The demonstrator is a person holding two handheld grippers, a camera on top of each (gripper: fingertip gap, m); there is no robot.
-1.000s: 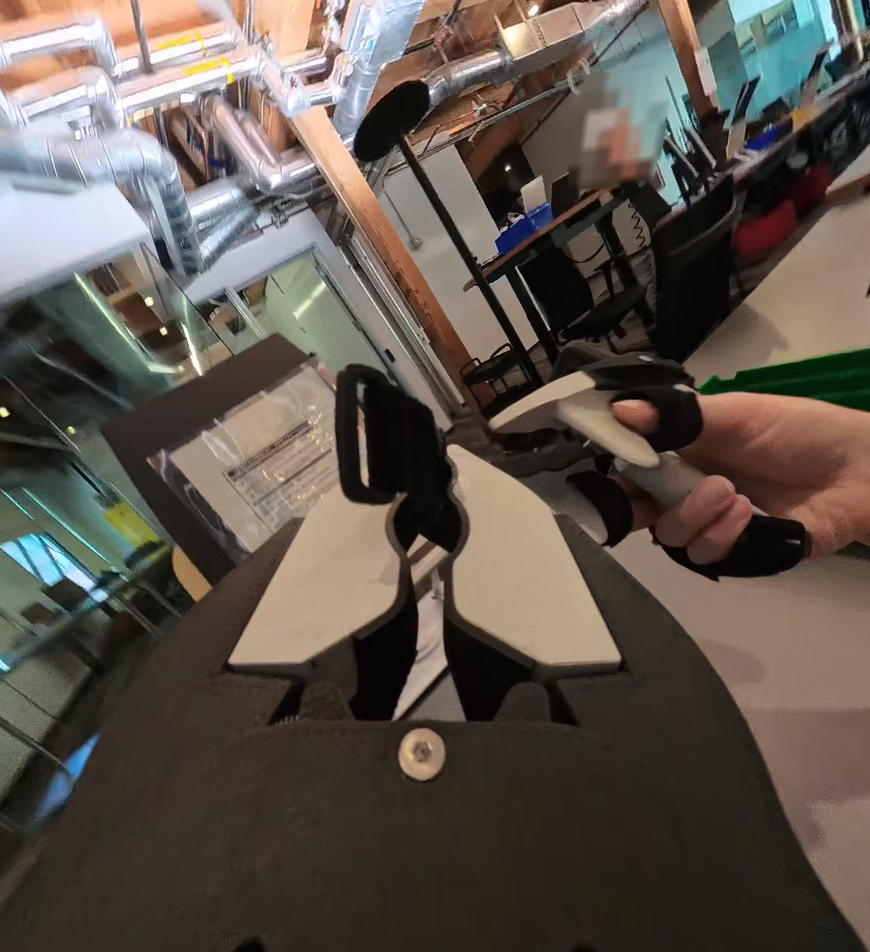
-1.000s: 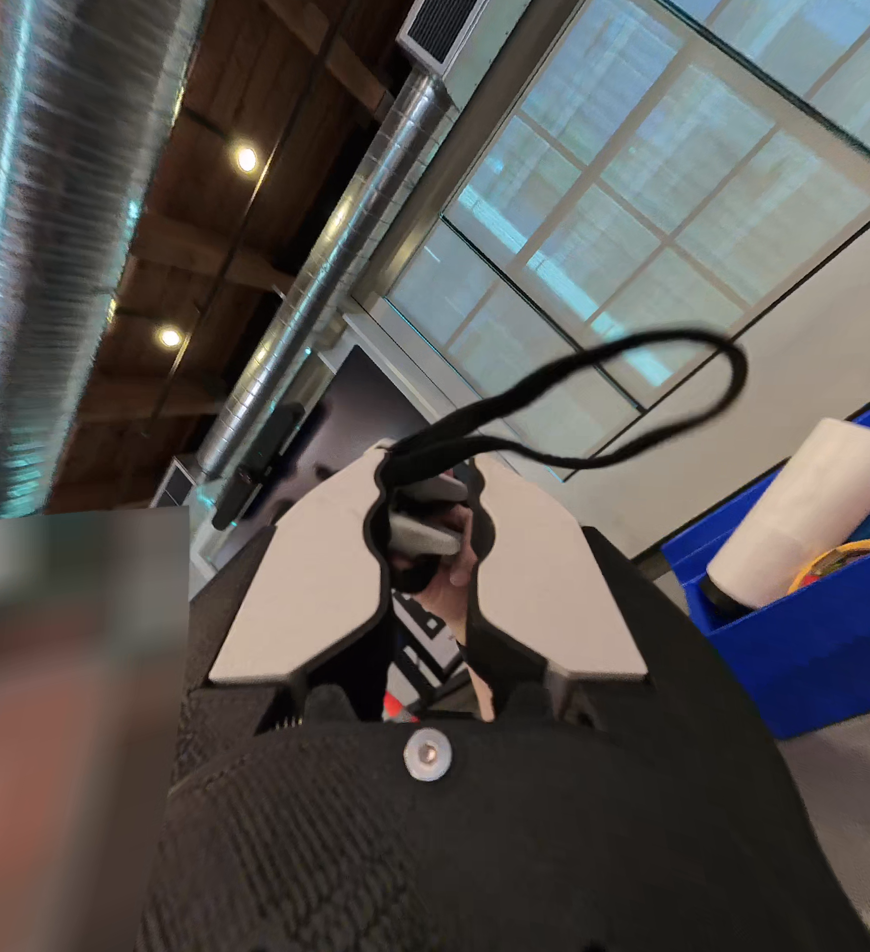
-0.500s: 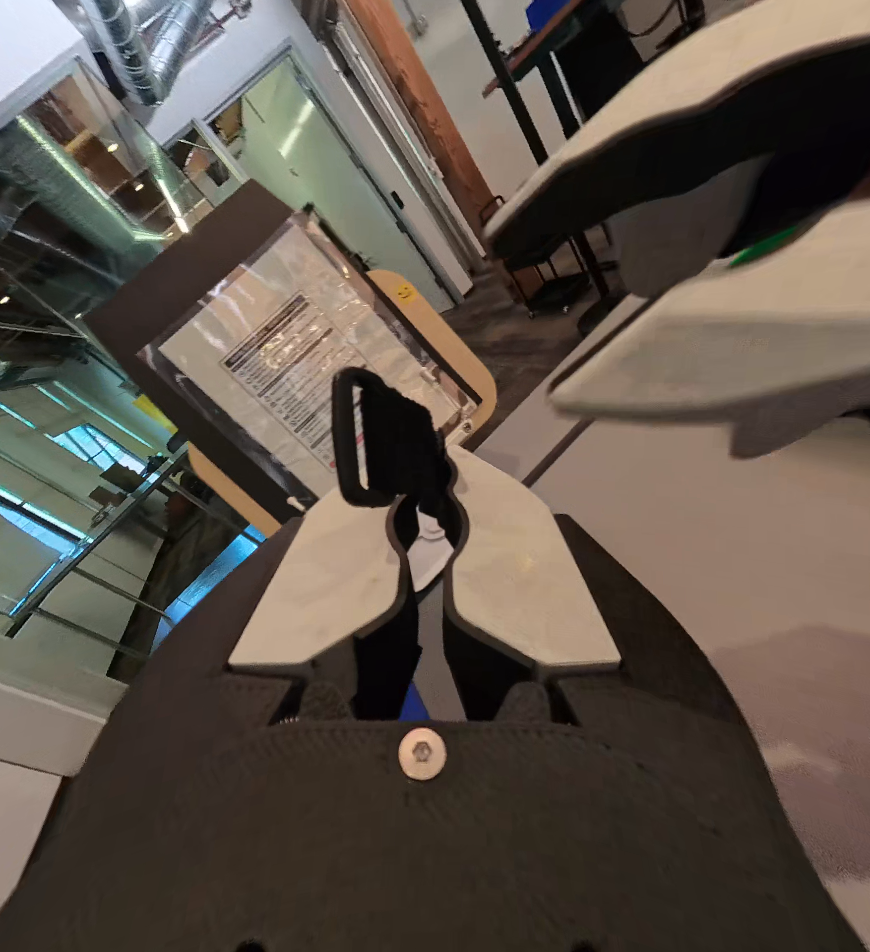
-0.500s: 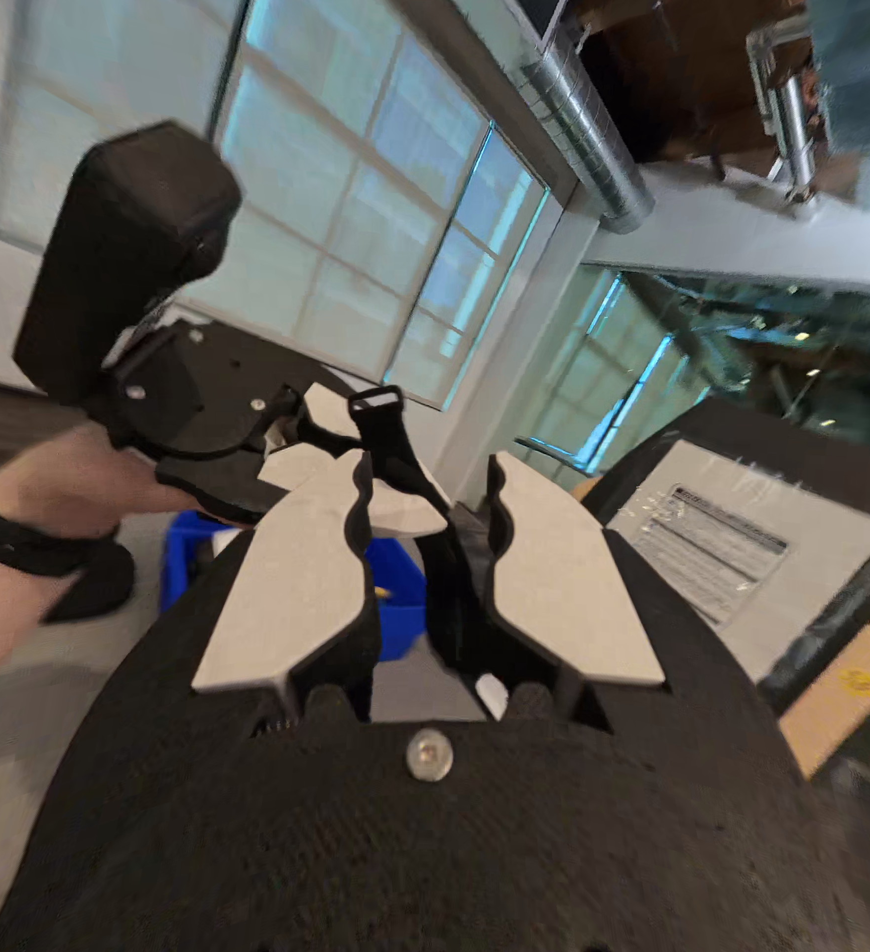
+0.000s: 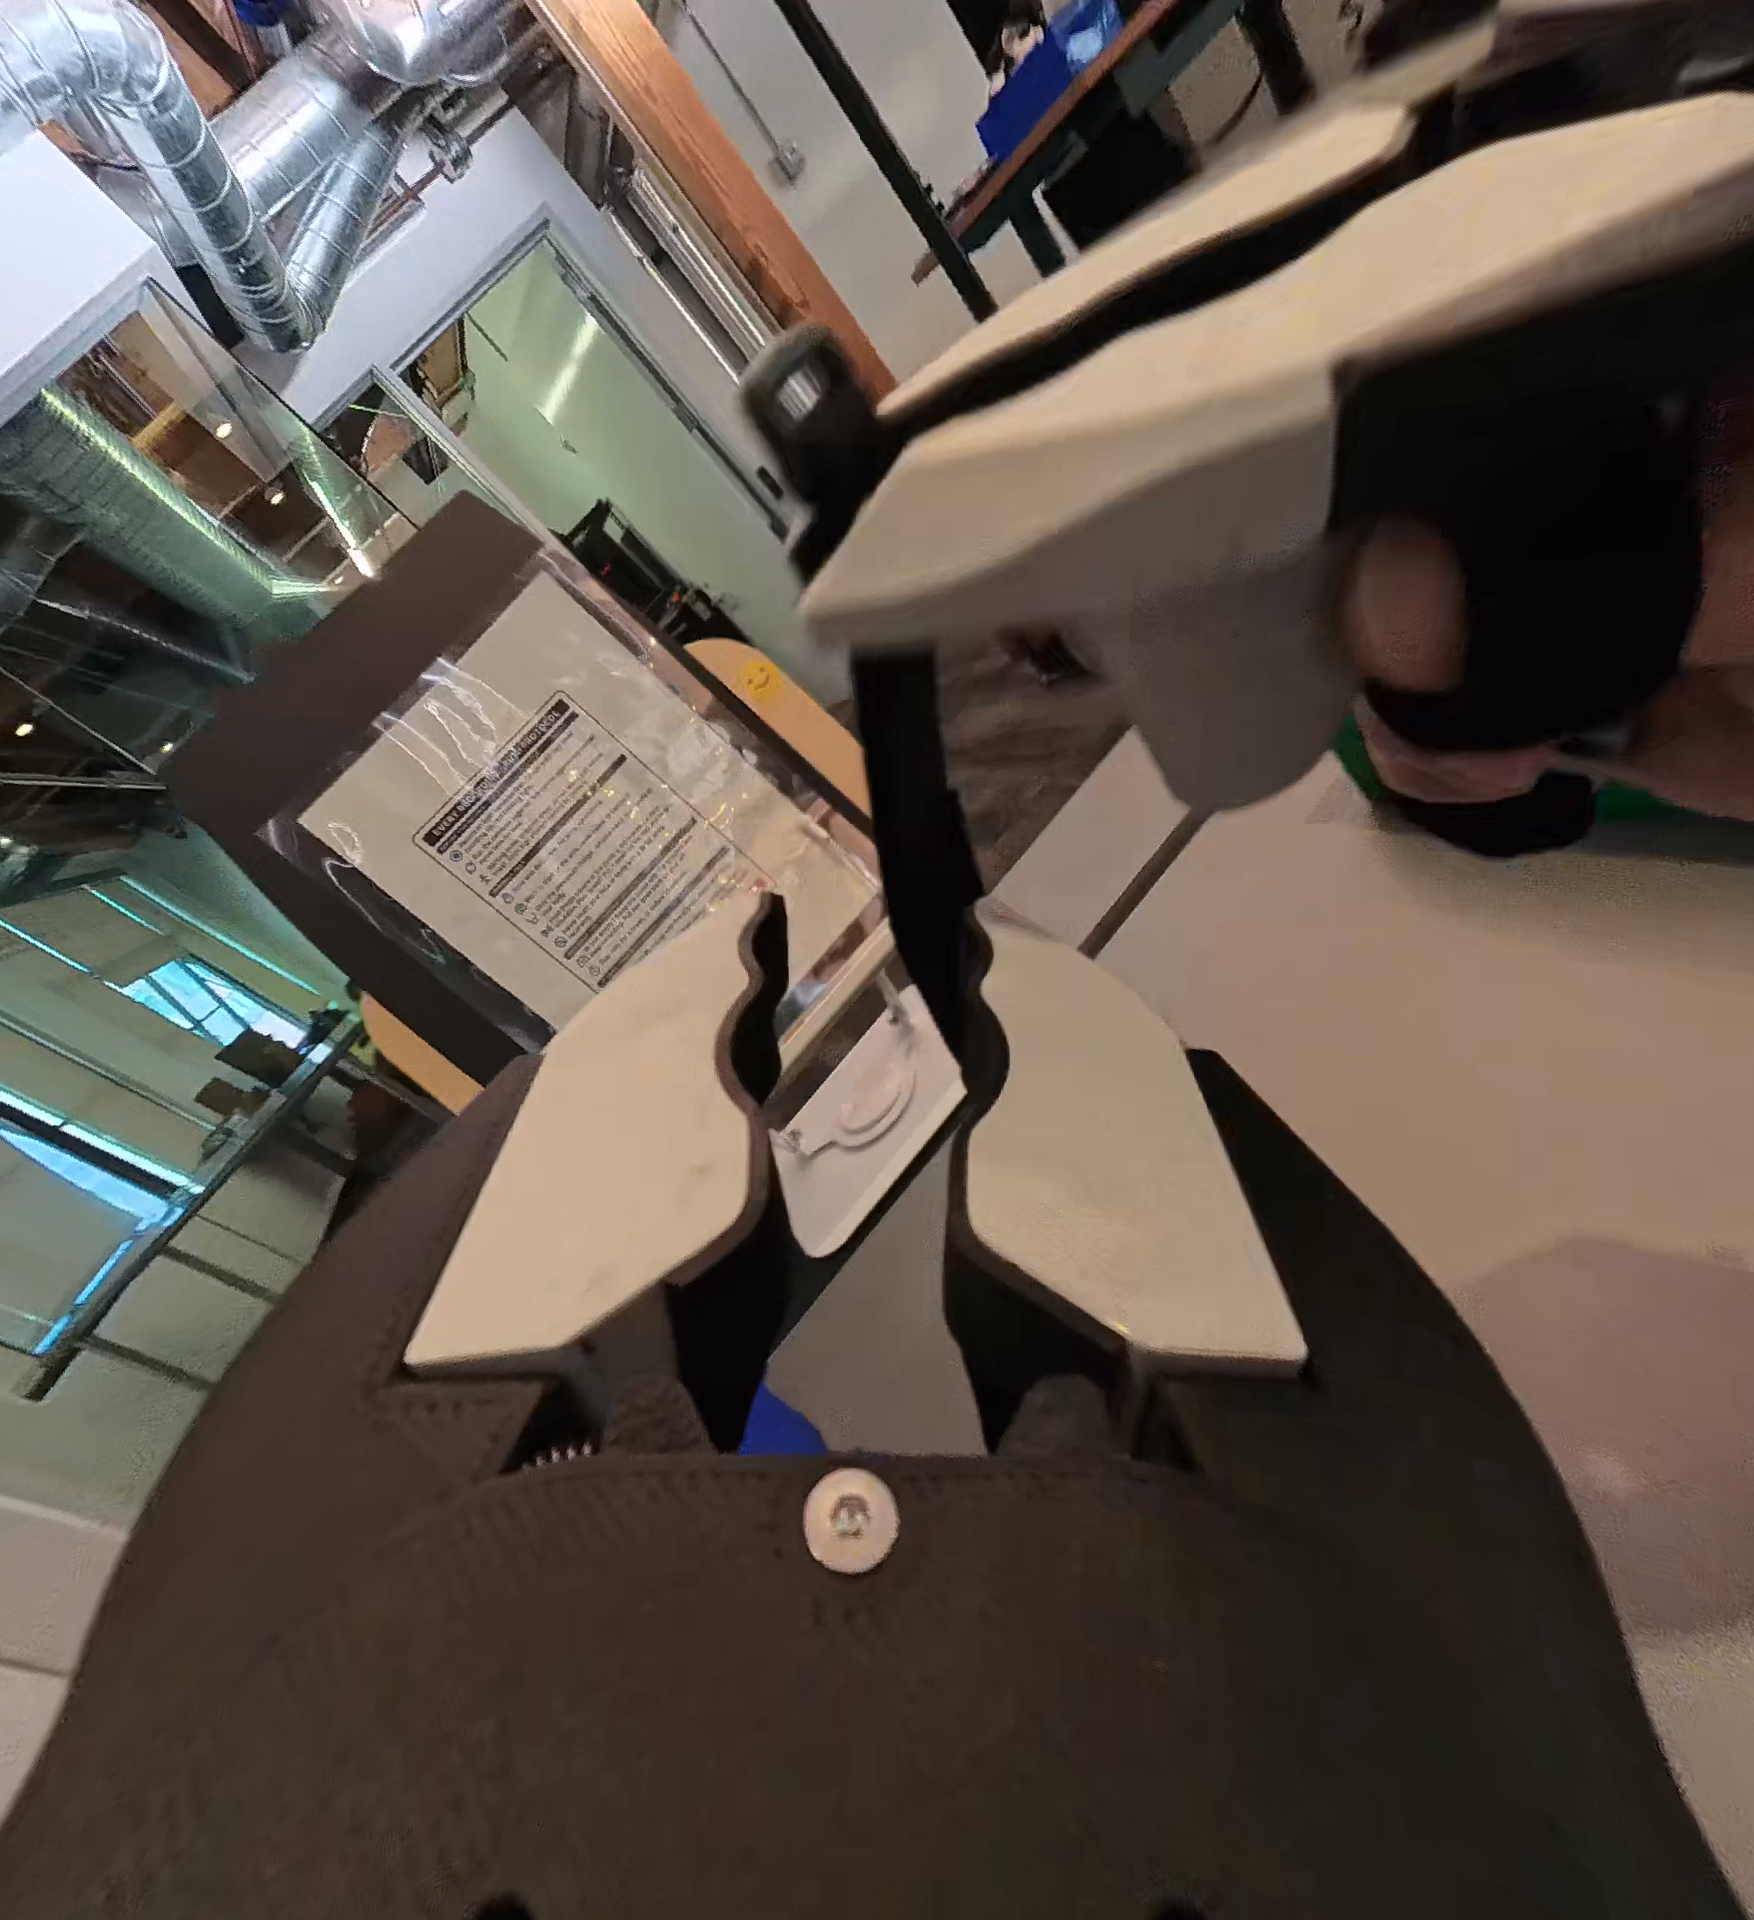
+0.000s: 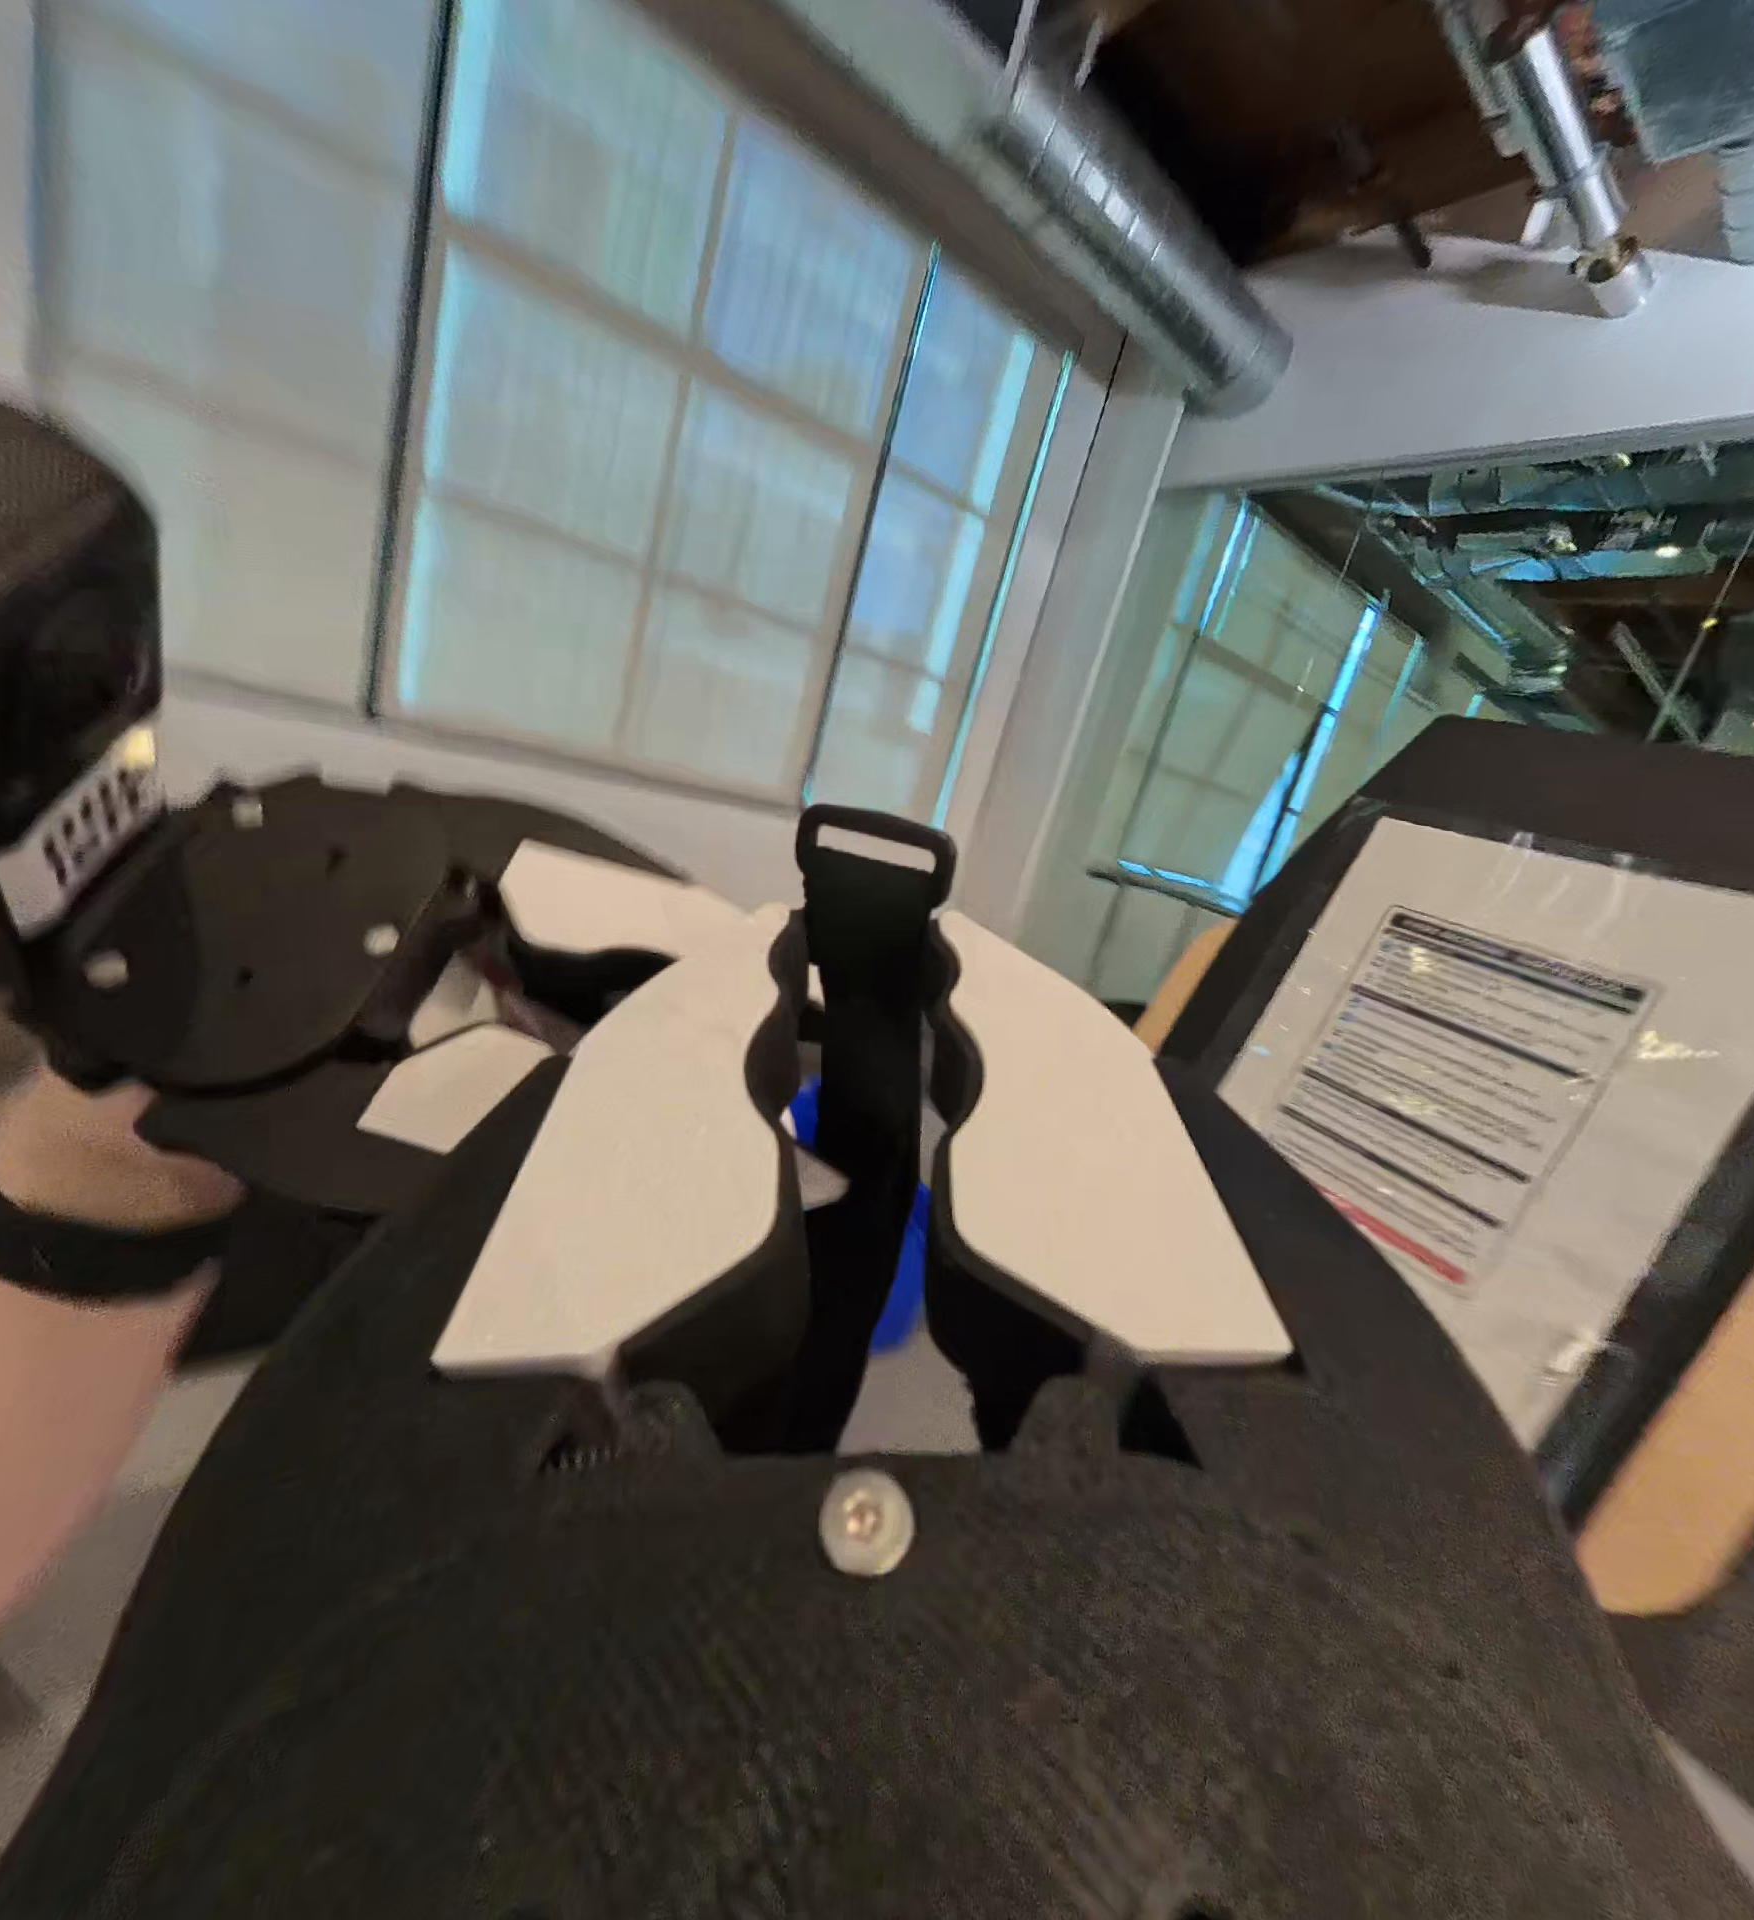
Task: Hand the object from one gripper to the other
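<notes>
strap (image 6: 868,1049): matt black cloth | gripper (image 6: 857,997): matt plastic, rough-textured body

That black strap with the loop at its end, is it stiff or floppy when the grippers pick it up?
Probably floppy: the black strap is a flat, thin band. The short part with the buckle loop stands above the right gripper, so it may have some body. It looks light, and its cloth-like surface likely resists slipping. The left gripper is open beside it.

strap (image 6: 868,1081) lower end hidden btwn right tongs (image 6: 865,966); bg blurred.
</notes>
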